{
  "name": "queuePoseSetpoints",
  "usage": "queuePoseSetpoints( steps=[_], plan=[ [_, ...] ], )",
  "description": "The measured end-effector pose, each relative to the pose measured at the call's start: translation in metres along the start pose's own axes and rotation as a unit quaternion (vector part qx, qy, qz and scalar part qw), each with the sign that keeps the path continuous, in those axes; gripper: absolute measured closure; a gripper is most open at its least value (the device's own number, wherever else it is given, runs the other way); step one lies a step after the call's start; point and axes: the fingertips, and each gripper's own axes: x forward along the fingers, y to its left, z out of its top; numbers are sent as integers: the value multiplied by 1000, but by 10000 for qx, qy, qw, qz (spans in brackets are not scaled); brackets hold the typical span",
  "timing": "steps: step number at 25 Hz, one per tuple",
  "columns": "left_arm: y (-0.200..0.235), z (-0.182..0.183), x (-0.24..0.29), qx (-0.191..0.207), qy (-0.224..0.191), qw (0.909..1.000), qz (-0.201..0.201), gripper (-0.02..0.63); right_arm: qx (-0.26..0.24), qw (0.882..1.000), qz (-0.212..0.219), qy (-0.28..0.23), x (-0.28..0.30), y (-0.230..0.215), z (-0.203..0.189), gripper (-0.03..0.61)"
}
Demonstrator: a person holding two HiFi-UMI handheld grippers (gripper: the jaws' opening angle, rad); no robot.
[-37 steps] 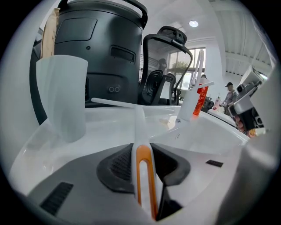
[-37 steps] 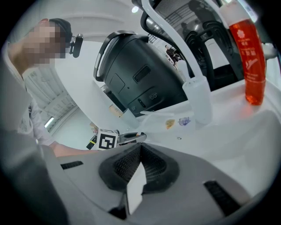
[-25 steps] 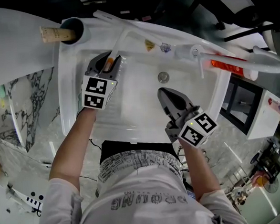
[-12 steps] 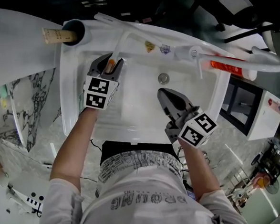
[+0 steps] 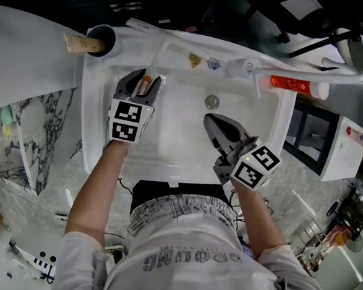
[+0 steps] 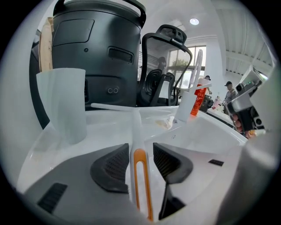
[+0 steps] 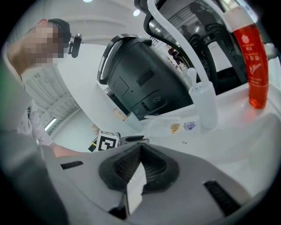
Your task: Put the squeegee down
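The squeegee (image 5: 152, 58) is white with an orange inset in its handle and lies on the sink's back left rim (image 5: 91, 116), its blade toward the wall. My left gripper (image 5: 141, 83) straddles the handle end. In the left gripper view the handle (image 6: 140, 176) runs between the pads with a gap on each side. The left gripper (image 6: 140, 154) is open, its jaws having just been opening. My right gripper (image 5: 212, 120) hangs over the basin, shut, with its pads together (image 7: 140, 148). A flat white piece shows behind them.
A cup (image 5: 101, 39) holding a wooden stick stands at the sink's back left corner, close to the squeegee blade. A white tap (image 5: 254, 69) and a red bottle (image 5: 295, 85) are at the back right. The drain (image 5: 212, 99) sits mid-basin. A black appliance (image 6: 96, 52) stands behind.
The left jaws have spread apart from the squeegee handle, which stays lying on the rim. The right gripper has not moved.
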Motion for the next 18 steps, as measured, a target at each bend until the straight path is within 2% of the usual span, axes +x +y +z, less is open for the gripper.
queuePoseSetpoints(
  steps=[18],
  plan=[
    [-11,24,-78,-37,-484,9988,40,439,-327,9990,108,-274,-6,55,3,571]
  ],
)
